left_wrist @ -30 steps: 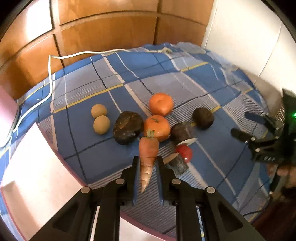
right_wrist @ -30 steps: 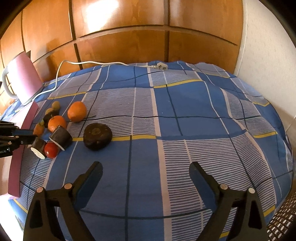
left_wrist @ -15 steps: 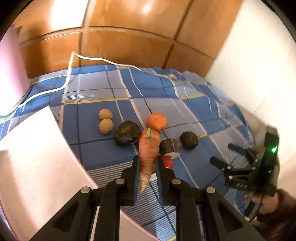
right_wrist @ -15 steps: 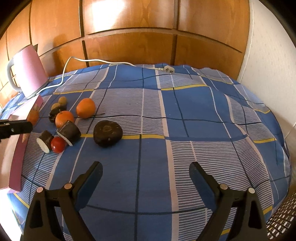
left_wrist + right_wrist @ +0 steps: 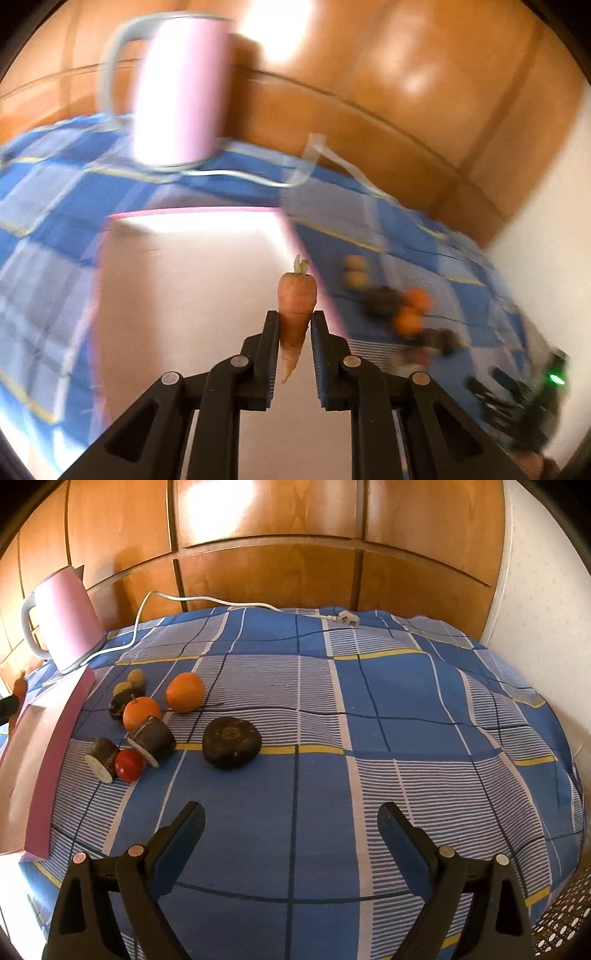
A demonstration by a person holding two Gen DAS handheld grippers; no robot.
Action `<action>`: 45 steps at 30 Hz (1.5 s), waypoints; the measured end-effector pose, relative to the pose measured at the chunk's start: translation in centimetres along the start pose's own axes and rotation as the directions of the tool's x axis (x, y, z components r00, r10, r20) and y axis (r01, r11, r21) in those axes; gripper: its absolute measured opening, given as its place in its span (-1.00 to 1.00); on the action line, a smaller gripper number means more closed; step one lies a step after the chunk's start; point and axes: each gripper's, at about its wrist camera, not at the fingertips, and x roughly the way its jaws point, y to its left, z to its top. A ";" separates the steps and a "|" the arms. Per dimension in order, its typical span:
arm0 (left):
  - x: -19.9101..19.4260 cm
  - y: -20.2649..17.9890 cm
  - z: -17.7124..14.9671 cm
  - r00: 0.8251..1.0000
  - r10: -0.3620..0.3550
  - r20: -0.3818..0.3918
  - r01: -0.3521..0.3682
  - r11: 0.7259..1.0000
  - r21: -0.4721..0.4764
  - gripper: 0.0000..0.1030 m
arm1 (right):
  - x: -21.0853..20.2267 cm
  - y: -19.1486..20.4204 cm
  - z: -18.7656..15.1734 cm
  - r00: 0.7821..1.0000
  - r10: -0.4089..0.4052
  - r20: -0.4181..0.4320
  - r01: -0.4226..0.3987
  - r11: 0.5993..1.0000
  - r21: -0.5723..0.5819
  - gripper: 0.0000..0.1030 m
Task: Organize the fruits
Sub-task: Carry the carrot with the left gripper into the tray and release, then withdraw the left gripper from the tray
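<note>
- The left gripper (image 5: 294,328) clamps a carrot (image 5: 296,306) between its fingers (image 5: 270,354), leafy stub pointing away from the camera and thin tip toward it.
- In the left wrist view, which is blurred, the carrot hangs over the pale inside of a pink tray (image 5: 184,280).
- The right gripper (image 5: 291,823) has its fingers (image 5: 184,834) spread wide with nothing between them, above bare blue checked cloth (image 5: 406,701).
- On the cloth, just beside the tray's pink wall (image 5: 55,753), lie 2 oranges (image 5: 184,692), a red tomato (image 5: 128,764), 2 small brown fruits (image 5: 135,677), 2 dark cut pieces with pale ends (image 5: 153,740) and a dark round lump (image 5: 231,741).
- A pink kettle (image 5: 68,616) stands behind the tray, its white cord (image 5: 207,600) trailing across the cloth to a plug (image 5: 345,618).
</note>
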 end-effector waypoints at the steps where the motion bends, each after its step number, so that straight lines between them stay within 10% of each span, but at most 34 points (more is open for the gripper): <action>1: 0.2 0.8 0.0 0.999 0.050 -0.005 -0.050 0.999 -0.016 -0.67 | 0.0 0.1 0.0 1.000 0.002 -0.001 -0.002 1.000 -0.001 0.86; 8: 0.9 3.9 -1.1 0.972 0.237 -0.014 -0.237 0.966 -0.107 -0.62 | 0.2 0.5 0.2 0.999 0.031 -0.015 -0.031 1.000 -0.004 0.86; 16: -1.7 4.1 -3.3 0.949 0.312 0.042 -0.301 0.938 -0.173 0.31 | 0.6 1.0 0.5 0.999 0.047 -0.026 -0.047 0.999 -0.016 0.79; 29: -6.0 2.6 -7.7 0.910 0.408 0.080 -0.380 0.895 -0.235 0.63 | 1.1 1.1 0.0 0.997 0.061 -0.043 -0.062 0.998 -0.013 0.79; 45: -7.0 -0.7 -9.6 0.896 0.411 0.168 -0.394 0.911 -0.125 0.92 | 2.1 1.0 -1.1 0.994 0.079 -0.073 -0.080 0.997 -0.020 0.86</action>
